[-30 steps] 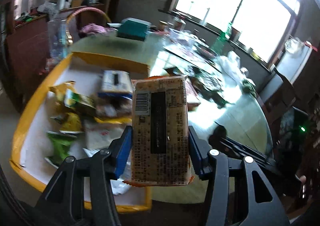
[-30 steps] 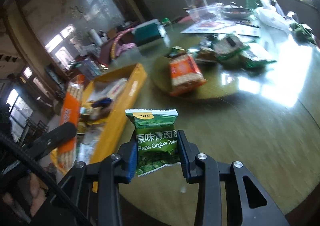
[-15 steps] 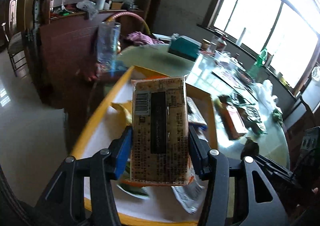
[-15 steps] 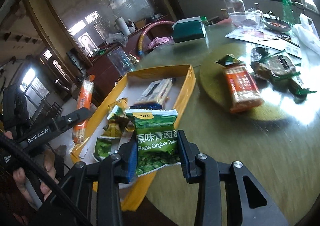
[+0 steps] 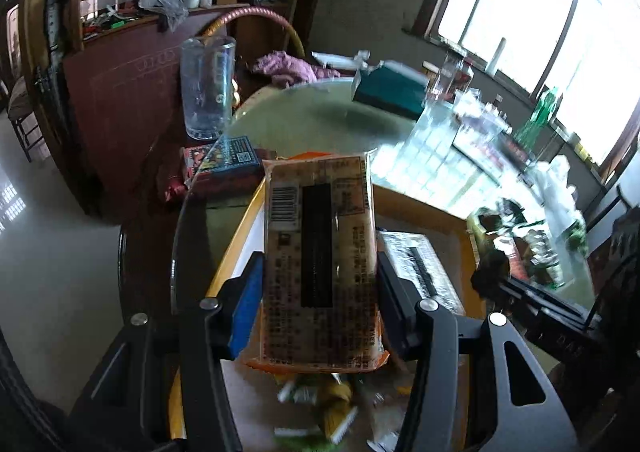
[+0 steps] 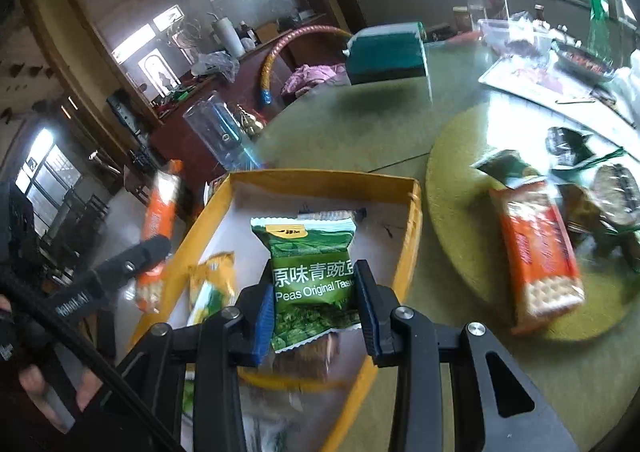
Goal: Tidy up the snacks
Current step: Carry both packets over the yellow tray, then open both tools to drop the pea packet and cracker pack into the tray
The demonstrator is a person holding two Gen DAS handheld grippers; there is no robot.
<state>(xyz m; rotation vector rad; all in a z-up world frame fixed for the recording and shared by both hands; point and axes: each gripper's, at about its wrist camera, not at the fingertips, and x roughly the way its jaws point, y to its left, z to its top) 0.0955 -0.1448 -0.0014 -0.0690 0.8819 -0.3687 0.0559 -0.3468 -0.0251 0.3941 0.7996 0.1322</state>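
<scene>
Snacks are going into the yellow box (image 6: 412, 212) at the edge of the round glass table (image 6: 360, 124), where several packets already lie. Beyond it a green turntable (image 6: 452, 180) carries one orange cracker pack (image 6: 536, 248). The left gripper (image 5: 320, 288) is clamped on a second cracker pack (image 5: 320, 252) above the box; the right gripper (image 6: 314, 304) pinches one green pea packet (image 6: 312, 276).

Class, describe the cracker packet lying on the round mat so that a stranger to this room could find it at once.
Start at the yellow box on the glass table, then look to the round green mat beside it. The cracker packet lies there: long, orange, crackers showing at one end, unlike the dark green wrappers beyond it.
</scene>
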